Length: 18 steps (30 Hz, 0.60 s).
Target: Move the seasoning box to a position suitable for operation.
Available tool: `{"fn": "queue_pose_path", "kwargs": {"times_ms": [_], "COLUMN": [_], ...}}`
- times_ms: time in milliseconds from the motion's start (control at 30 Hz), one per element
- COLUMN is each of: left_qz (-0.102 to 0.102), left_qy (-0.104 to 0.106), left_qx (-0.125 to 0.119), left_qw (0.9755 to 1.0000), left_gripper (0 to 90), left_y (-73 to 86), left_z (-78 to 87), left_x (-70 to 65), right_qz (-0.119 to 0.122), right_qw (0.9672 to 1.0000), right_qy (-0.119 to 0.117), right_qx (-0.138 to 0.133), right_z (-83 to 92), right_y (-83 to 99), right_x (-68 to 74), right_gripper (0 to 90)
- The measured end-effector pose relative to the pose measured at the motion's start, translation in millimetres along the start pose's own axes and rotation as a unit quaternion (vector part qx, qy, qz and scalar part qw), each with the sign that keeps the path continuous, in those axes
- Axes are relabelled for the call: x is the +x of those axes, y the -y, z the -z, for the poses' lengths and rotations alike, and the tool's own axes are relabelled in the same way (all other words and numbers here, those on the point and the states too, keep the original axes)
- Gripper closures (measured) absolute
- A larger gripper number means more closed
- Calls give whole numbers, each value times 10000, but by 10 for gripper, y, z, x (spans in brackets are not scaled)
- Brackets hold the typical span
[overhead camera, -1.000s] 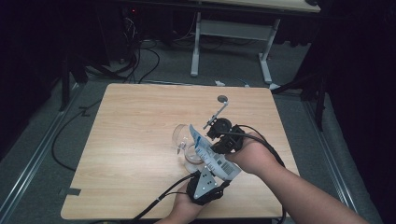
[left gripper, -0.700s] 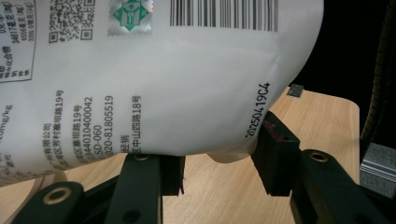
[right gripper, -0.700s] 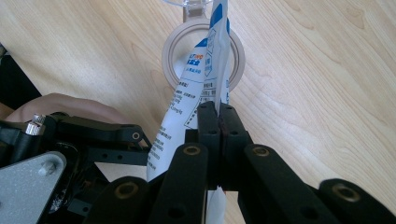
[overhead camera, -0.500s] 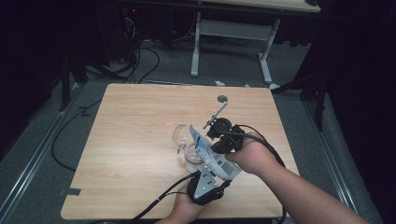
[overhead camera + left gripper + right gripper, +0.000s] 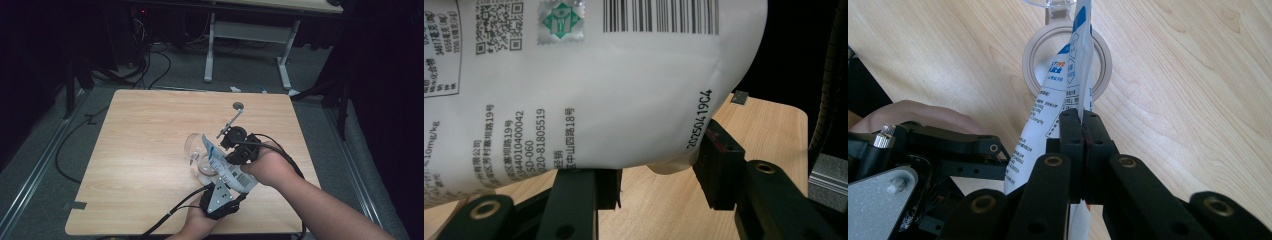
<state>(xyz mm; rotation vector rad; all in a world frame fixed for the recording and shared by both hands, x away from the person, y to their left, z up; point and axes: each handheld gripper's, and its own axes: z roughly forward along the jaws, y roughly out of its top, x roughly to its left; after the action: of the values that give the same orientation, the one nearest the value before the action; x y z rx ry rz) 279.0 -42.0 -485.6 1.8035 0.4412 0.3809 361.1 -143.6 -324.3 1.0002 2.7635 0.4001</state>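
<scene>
While the right gripper (image 5: 1082, 125) pinches the edge of a white printed pouch (image 5: 225, 167) between jaws pressed together on it, the left gripper (image 5: 218, 199) sits beneath the pouch's lower end, near the six o'clock edge of the wooden surface (image 5: 145, 145). In the left gripper view the pouch (image 5: 589, 85) bulges between that gripper's jaws, which stand partly spread; the left pad lies against the pouch's underside, and whether the right pad presses on it cannot be told. The pouch is held tilted above the surface, right of centre, its upper end pointing toward ten o'clock over a clear glass vessel (image 5: 196, 147). In the right gripper view a tan ring (image 5: 1033, 55) lies on the surface directly below the pouch (image 5: 1068, 75).

Open room lies from seven to twelve o'clock, where the bare surface runs to its edges. At one o'clock a slim metal rod with a small round head (image 5: 238, 106) slants upward from the right gripper, near the far edge. Cables (image 5: 170, 215) trail from the left gripper over the six o'clock edge. The person's right forearm (image 5: 320, 210) crosses the five o'clock corner. Beyond the far edge, on the floor, stand the white legs of another table (image 5: 247, 32) and loose cables (image 5: 150, 55).
</scene>
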Motion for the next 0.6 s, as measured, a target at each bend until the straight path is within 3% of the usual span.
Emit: {"fn": "queue_pose_path", "kwargs": {"times_ms": [600], "left_qz": [0], "left_qy": [-17], "left_qx": [-39], "left_qw": [10000], "left_gripper": [586], "left_y": [-13], "left_z": [14], "left_x": [5], "right_qz": [99], "right_qw": [10000], "right_qy": [-10], "right_qx": [-11], "right_z": [5], "right_y": [-27], "right_x": [12], "right_gripper": [900]}}
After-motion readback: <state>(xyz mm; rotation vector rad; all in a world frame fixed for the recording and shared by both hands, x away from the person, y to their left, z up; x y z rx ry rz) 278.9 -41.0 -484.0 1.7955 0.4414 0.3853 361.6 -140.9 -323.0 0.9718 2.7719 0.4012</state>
